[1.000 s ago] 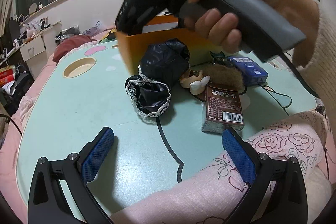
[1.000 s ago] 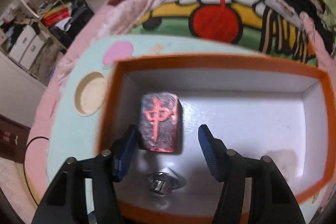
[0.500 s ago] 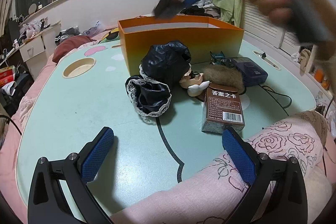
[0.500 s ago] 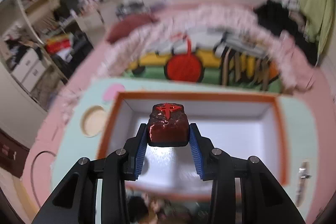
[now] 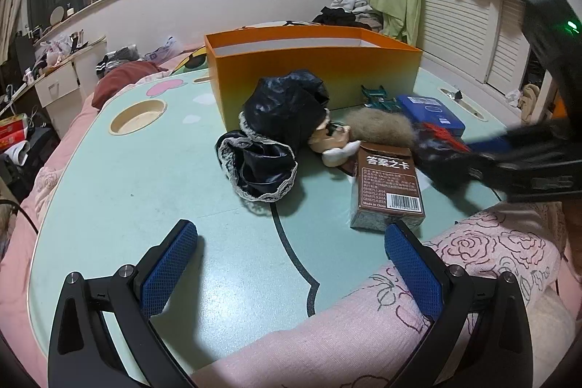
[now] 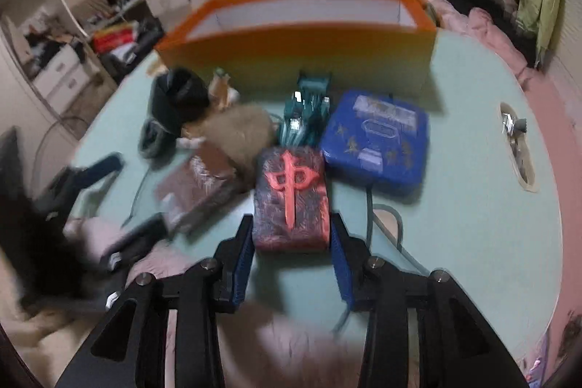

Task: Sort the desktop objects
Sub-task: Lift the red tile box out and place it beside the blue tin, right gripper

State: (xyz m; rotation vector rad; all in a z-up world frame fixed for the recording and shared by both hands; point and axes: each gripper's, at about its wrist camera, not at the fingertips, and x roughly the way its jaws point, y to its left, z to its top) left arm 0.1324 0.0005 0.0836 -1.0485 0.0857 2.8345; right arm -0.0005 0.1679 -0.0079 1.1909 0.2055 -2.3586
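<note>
**Visitor:** What have you got in your right tongs?

**Me:** My right gripper (image 6: 291,239) is clamped on the dark block with the red character (image 6: 291,195). The blue pads press its two side faces, so the character faces up and the block sits level between the fingers. It hangs above the near edge of the green table (image 6: 473,170), in front of the blue case (image 6: 376,140) and the teal toy car (image 6: 309,108).

**Visitor:** And the other tongs?

**Me:** The left gripper (image 5: 291,264) stands wide apart, nothing between its pads, low over the near edge beside the pink quilt (image 5: 363,333). I judge it is parked there to stay out of the way.

**Visitor:** Where should things end up?

**Me:** My guess is the orange box (image 5: 313,75) at the far side of the table; it is the only container. The doll in the black dress (image 5: 276,137), the brown card box (image 5: 387,188) and the furry piece (image 5: 378,126) all lie clustered just in front of its near wall.

**Visitor:** Any worry?

**Me:** The block is gripped near its lower end, so it could pivot if I swing it fast.
</note>
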